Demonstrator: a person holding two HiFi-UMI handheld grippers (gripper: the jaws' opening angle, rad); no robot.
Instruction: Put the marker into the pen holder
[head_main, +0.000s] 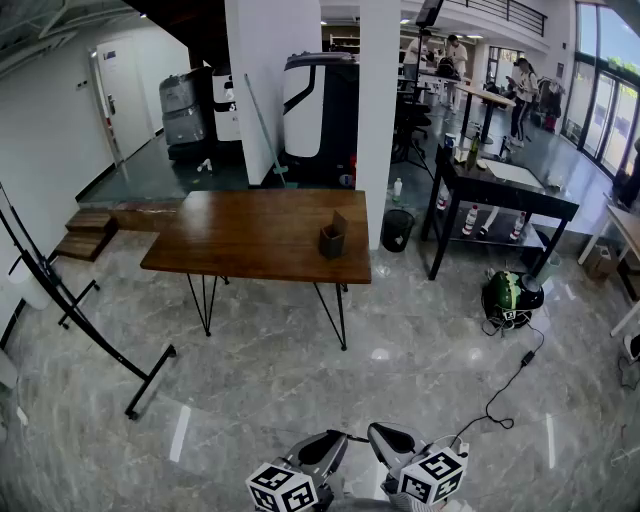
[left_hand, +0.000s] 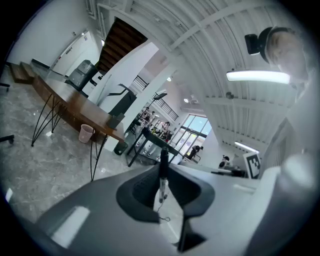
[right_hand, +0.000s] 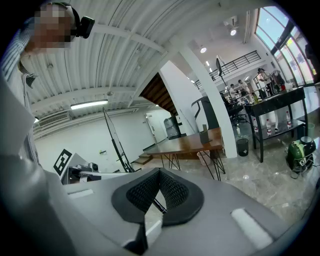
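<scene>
The dark square pen holder (head_main: 332, 240) stands on the right part of a brown wooden table (head_main: 250, 240), far ahead of both grippers. It also shows in the left gripper view as the pen holder (left_hand: 116, 121) and in the right gripper view as the pen holder (right_hand: 204, 136). My left gripper (left_hand: 163, 172) is shut on the marker (left_hand: 162, 181), which has a white body and a dark end pointing up past the jaw tips. My right gripper (right_hand: 160, 173) is shut with nothing in it. Both grippers, left (head_main: 328, 446) and right (head_main: 388, 437), hang low over the floor, close together.
A black side table (head_main: 500, 195) with bottles stands at the right. A green object (head_main: 508, 295) and a cable (head_main: 505, 390) lie on the marble floor. A black stand (head_main: 90, 330) leans at the left. A black bin (head_main: 397, 228) sits by the white pillar (head_main: 378, 110). People stand far back.
</scene>
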